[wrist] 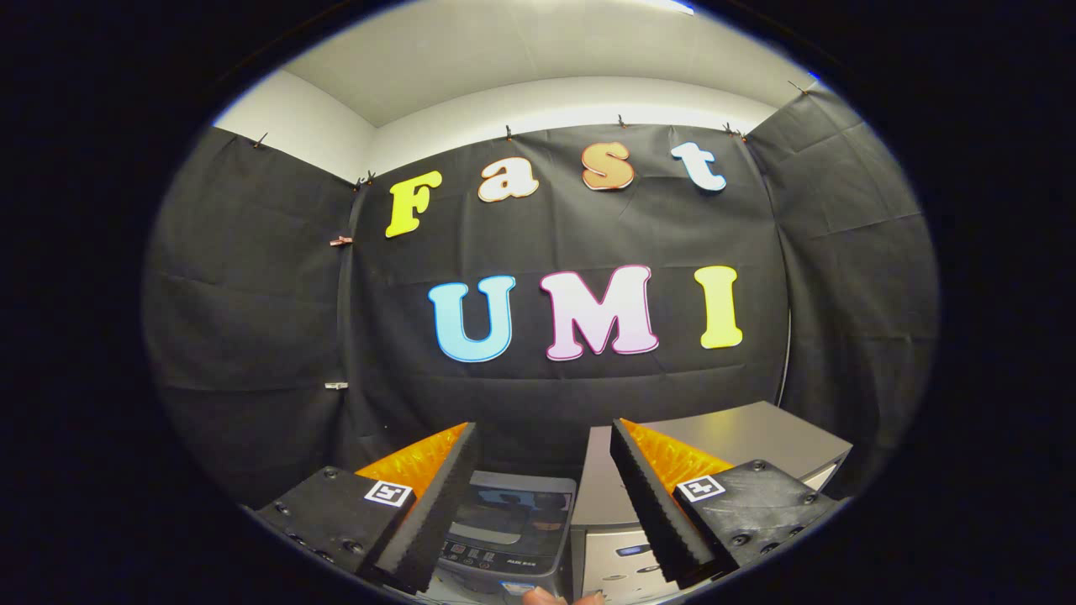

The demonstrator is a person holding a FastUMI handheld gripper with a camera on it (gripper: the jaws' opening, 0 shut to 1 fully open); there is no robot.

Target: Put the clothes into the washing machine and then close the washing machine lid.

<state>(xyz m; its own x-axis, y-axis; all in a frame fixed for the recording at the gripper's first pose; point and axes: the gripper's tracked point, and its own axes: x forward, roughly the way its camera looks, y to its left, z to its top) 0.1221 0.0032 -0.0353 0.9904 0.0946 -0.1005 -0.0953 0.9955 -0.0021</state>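
My gripper is open, with nothing between its two fingers. Low down between the fingers stands a small grey top-loading washing machine. Its dark glass lid lies flat over the tub, and a control panel runs along its near edge. Something blue shows faintly through the lid glass. The machine lies below and just ahead of the fingertips. Part of a hand shows at the very bottom, below the machine.
A grey cabinet with a flat top stands right beside the washing machine on its right, partly behind my right finger. The booth's black cloth wall hangs close behind both.
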